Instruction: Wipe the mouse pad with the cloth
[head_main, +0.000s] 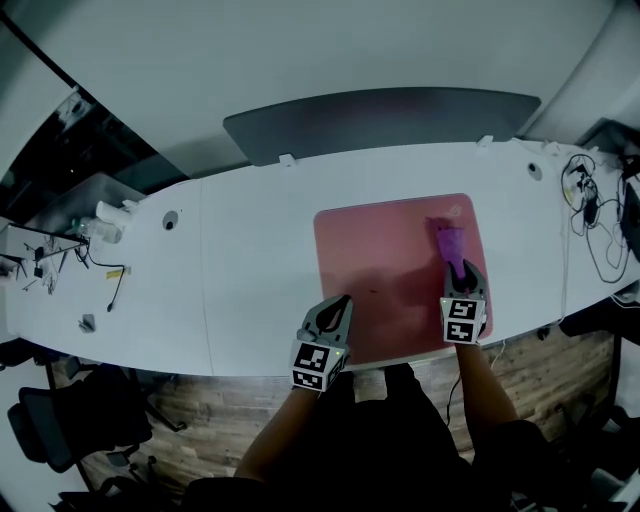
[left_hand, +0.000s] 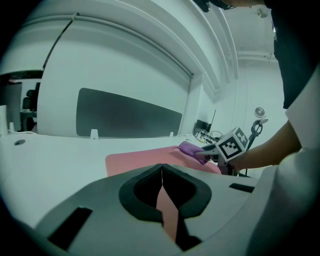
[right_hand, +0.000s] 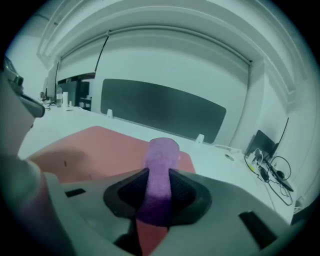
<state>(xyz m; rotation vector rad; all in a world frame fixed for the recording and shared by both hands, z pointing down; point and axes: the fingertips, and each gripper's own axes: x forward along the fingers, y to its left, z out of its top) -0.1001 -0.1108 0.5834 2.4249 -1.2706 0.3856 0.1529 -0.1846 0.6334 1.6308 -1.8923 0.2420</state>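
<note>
A pink mouse pad (head_main: 385, 270) lies on the white desk (head_main: 250, 260). My right gripper (head_main: 458, 272) is over the pad's right part, shut on a purple cloth (head_main: 447, 242) that sticks out ahead of its jaws. In the right gripper view the cloth (right_hand: 159, 175) runs between the dark pads and out over the mouse pad (right_hand: 95, 150). My left gripper (head_main: 343, 300) rests at the pad's near left corner, shut with nothing in it. The left gripper view shows its jaws closed together (left_hand: 162, 172), with the pad (left_hand: 145, 160) and the cloth (left_hand: 192, 149) beyond.
A dark grey divider panel (head_main: 380, 120) stands along the desk's far edge. Cables (head_main: 595, 215) lie at the right end, and small items with a cable (head_main: 105, 235) at the left end. A black chair (head_main: 60, 425) stands on the wooden floor at lower left.
</note>
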